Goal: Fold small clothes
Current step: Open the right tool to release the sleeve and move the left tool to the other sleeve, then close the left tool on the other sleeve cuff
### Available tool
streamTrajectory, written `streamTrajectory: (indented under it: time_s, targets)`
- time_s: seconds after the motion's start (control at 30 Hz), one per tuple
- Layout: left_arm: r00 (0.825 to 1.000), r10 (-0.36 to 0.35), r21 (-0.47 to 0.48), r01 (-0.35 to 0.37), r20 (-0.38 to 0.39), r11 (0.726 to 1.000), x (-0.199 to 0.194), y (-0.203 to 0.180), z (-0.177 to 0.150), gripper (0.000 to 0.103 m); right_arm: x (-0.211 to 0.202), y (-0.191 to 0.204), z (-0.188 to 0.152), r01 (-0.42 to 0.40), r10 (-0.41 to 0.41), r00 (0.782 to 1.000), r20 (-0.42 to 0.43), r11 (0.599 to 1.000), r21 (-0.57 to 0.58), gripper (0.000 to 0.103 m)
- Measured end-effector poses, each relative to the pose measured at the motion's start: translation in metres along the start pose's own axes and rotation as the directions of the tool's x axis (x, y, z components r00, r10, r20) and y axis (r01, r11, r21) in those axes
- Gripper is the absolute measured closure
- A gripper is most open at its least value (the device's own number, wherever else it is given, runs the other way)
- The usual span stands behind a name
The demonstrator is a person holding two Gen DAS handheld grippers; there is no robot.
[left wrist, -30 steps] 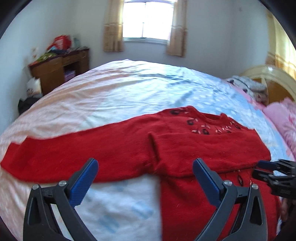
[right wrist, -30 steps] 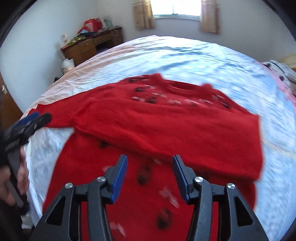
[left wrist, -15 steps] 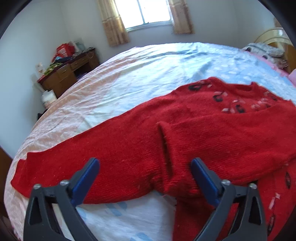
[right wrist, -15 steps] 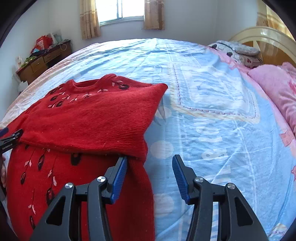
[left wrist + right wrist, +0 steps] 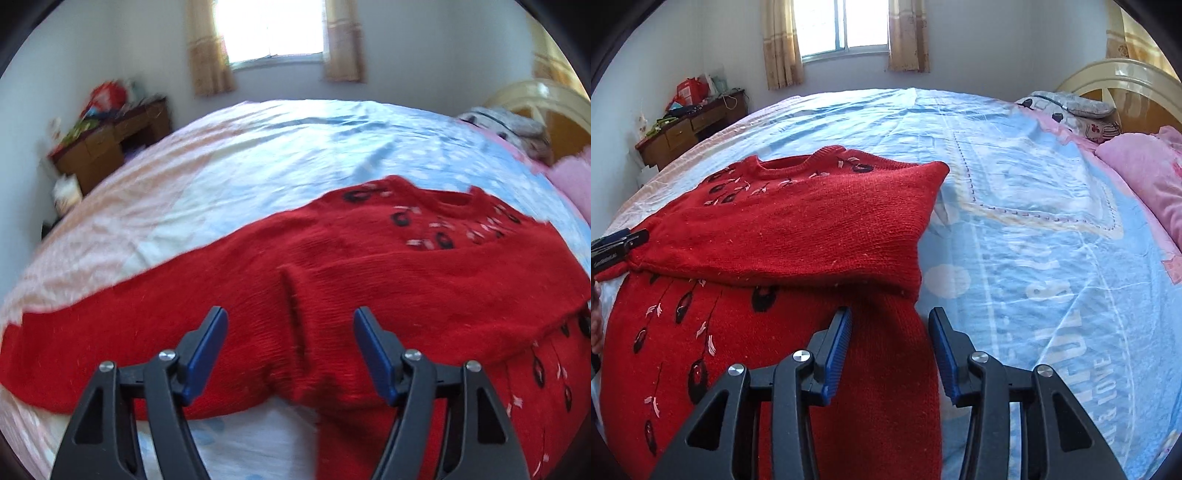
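**Sweater fold: one sleeve in, one out**

Red sweater (image 5: 783, 229) lies flat on bed (image 5: 1015, 229). One sleeve is folded across the chest; other sleeve (image 5: 92, 339) lies spread. Left gripper (image 5: 290, 345) closing, nothing clamped. Right gripper (image 5: 890, 350) closing over the hem edge, ungripped.

A bed (image 5: 1015, 229) with a blue-and-pink sheet carries a red sweater (image 5: 798, 229) and pink pillow (image 5: 1141, 173).

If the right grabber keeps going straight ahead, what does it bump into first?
Probably the red sweater: the right gripper, jaws closing with nothing pinched yet, points down at the sweater's right edge, just below the folded-over sleeve. Depth is hard to judge; the blue bedsheet lies right beside it.
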State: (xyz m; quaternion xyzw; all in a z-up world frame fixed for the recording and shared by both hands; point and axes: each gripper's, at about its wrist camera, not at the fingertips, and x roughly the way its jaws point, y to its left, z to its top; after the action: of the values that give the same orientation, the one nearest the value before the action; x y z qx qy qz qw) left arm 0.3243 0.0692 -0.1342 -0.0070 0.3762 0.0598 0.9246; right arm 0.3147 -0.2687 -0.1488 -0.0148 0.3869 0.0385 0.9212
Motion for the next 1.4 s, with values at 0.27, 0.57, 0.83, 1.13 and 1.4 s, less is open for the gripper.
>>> streamTrajectory:
  time_s: [0.27,0.57,0.83,1.13,1.4]
  targets:
    - [0.994,-0.104,-0.043,0.103,-0.037,0.994,0.009,0.004,-0.005,0.092,0.000,0.000,-0.004,0.004,-0.004,1.000,0.030,1.000,0.003,0.058]
    - [0.995,-0.097,-0.047,0.097,0.013,0.994,-0.007,0.007,-0.014,0.097,-0.019,-0.015,0.001,-0.010,0.005,0.998,0.069,0.997,0.073,0.058]
    - [0.998,-0.058,-0.071,0.059,0.015,0.996,-0.009,0.008,-0.019,0.097,-0.013,0.002,0.050,-0.186,0.182,0.981,0.066,0.981,0.052,0.058]
    - [0.995,-0.101,-0.054,0.102,0.016,0.993,-0.014,0.006,-0.022,0.067,0.006,0.037,0.042,-0.048,0.045,0.998,-0.037,0.996,-0.079,0.058]
    - [0.992,0.025,-0.090,-0.014,0.124,0.996,-0.061,0.065,-0.027,0.015,0.030,0.018,0.052,-0.020,0.021,0.993,-0.114,1.000,0.011,0.056]
